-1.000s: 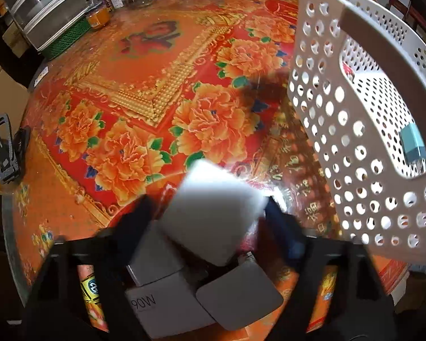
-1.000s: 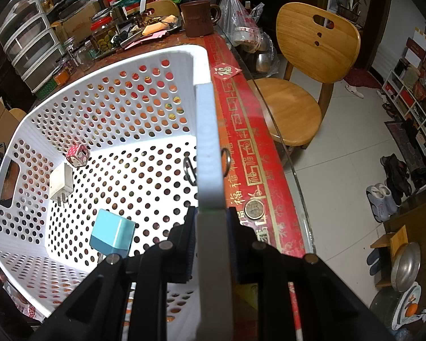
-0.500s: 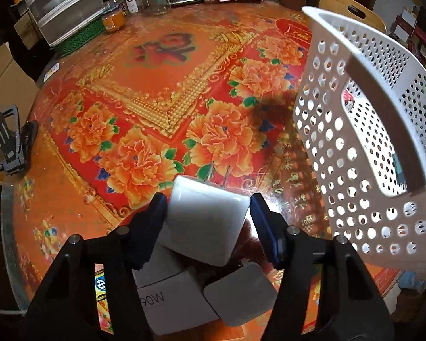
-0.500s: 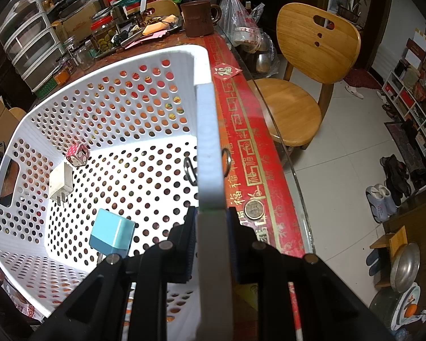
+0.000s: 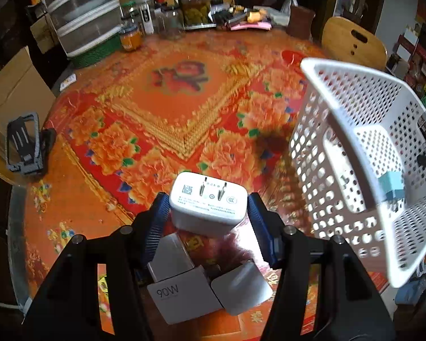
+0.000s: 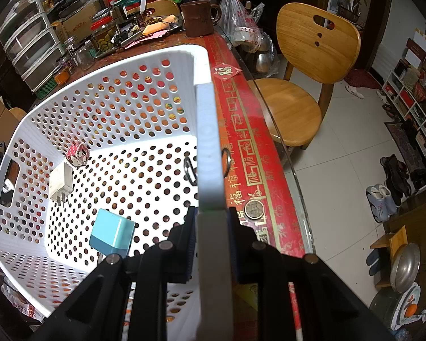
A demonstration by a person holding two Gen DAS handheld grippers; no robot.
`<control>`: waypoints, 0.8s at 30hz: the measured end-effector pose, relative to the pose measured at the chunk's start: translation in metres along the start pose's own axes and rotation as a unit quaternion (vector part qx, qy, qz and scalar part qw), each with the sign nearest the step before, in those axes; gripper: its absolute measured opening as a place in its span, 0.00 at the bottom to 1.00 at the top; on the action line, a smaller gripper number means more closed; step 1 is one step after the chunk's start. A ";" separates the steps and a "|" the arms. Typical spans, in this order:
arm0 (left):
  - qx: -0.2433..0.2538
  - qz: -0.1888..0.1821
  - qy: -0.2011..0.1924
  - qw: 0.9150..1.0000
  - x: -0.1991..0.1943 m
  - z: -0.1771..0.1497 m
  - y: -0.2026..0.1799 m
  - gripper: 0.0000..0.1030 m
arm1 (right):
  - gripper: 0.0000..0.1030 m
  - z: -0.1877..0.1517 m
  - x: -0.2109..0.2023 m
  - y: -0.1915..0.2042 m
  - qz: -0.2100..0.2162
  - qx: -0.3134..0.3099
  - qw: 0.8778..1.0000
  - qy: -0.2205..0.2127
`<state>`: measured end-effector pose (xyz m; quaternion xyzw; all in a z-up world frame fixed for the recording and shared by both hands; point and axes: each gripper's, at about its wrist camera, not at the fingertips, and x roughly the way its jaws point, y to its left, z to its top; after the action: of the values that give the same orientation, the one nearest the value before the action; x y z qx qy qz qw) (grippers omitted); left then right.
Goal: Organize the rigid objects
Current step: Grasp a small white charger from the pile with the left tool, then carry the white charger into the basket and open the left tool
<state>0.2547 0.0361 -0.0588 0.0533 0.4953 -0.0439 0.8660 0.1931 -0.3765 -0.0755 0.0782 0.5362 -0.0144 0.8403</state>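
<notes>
White plastic forms the charger (image 5: 208, 205) that our left gripper (image 5: 208, 221) holds: the jaws have just been closing, and the blue pads now press its two sides. We carry it clear of the counter (image 5: 105, 204), prong face turned away from us, above two more white adapters (image 5: 181, 287) lying near the counter's near edge, one marked 90W.

Our right gripper (image 6: 211, 244) is clamped fully onto the rim of the white perforated basket (image 6: 144, 102), which stands at the counter's right edge, beside the red border strip. In the right wrist view we see three items on the basket floor:

- a light blue charger (image 6: 112, 237), nearest the gripper;
- a white plug (image 6: 61, 183) near the left wall, prongs pointing toward us;
- a small pink patterned cube (image 6: 77, 155), just beyond the plug.

A coin (image 6: 254, 209) rests on the red strip just outside the basket.
</notes>
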 end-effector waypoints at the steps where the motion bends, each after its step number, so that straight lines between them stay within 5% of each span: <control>1: 0.001 0.000 -0.006 1.000 -0.007 0.003 -0.001 0.53 | 0.18 0.000 0.000 0.000 0.000 0.000 1.000 0.000; 13: 0.076 -0.040 -0.078 0.993 -0.095 0.061 -0.089 0.53 | 0.18 0.000 0.000 0.000 0.001 0.000 1.000 0.000; 24: 0.178 -0.078 0.027 0.981 -0.021 0.081 -0.222 0.53 | 0.18 0.000 0.000 0.000 0.000 0.000 1.000 0.000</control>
<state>0.2840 -0.1942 -0.0107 0.1688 0.5057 -0.1966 0.8228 0.1932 -0.3765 -0.0752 0.0778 0.5363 -0.0146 0.8403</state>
